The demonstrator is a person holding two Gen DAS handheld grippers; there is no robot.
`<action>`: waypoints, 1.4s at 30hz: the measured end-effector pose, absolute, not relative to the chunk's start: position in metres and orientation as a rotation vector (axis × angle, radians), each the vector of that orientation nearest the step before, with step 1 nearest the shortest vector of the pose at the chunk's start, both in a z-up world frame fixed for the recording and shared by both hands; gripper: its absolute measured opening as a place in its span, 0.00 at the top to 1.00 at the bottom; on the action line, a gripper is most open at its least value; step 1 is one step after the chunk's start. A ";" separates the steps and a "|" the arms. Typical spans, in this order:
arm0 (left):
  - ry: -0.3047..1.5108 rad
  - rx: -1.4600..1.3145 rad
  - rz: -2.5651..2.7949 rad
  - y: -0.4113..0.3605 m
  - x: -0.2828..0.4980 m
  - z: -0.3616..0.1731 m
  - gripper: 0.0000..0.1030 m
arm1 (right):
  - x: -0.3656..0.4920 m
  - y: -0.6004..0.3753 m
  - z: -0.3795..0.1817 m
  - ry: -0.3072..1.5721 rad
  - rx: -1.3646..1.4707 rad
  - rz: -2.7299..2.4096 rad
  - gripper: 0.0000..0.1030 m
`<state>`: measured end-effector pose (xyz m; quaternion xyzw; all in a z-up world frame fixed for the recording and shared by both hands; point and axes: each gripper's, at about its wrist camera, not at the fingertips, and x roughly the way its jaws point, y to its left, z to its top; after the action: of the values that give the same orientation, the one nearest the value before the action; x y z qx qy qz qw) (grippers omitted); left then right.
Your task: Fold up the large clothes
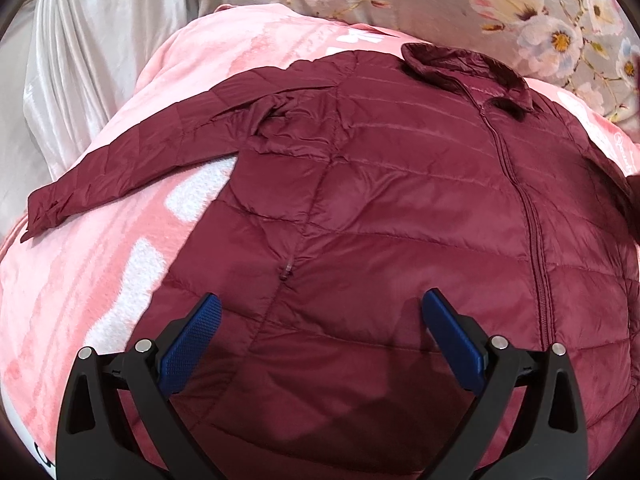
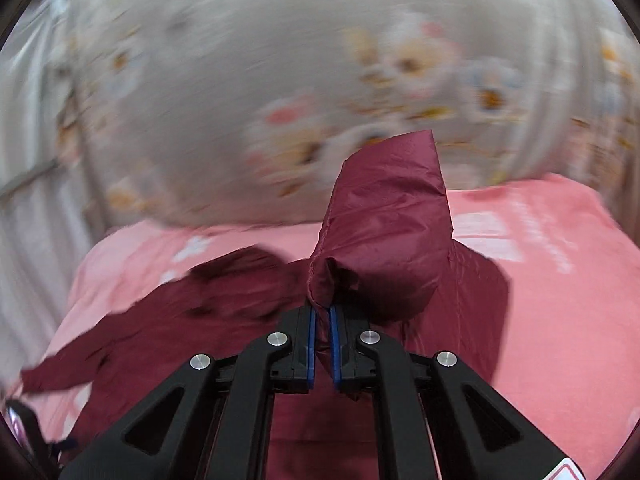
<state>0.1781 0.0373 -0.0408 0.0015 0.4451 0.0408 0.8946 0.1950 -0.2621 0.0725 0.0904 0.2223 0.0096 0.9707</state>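
A maroon quilted jacket lies front up on a pink blanket, zipper closed, collar at the far side, its left sleeve stretched out to the left. My left gripper is open and empty, hovering over the jacket's lower part. In the right wrist view my right gripper is shut on the cuff end of the jacket's other sleeve and holds it lifted above the blanket. The jacket body lies below and to the left. That view is motion-blurred.
A grey floral bedcover lies beyond the blanket. A silvery satin cloth hangs at the far left. The floral cover fills the upper part of the right wrist view.
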 end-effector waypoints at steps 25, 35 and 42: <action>1.074 -0.357 -0.223 0.056 0.266 -0.032 0.05 | 0.194 -0.285 -0.020 0.699 0.522 0.098 0.38; 1.113 -0.407 -0.185 0.028 0.303 -0.042 0.52 | 0.202 -0.415 -0.073 0.672 1.029 0.003 0.41; 0.979 -0.269 -0.140 0.031 0.326 -0.005 0.94 | 0.237 -0.423 -0.057 0.602 1.033 0.007 0.97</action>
<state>0.3261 0.0311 -0.0053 -0.1285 0.4684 -0.0672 0.8715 0.2371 -0.4233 -0.0573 0.4864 0.2833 0.0031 0.8265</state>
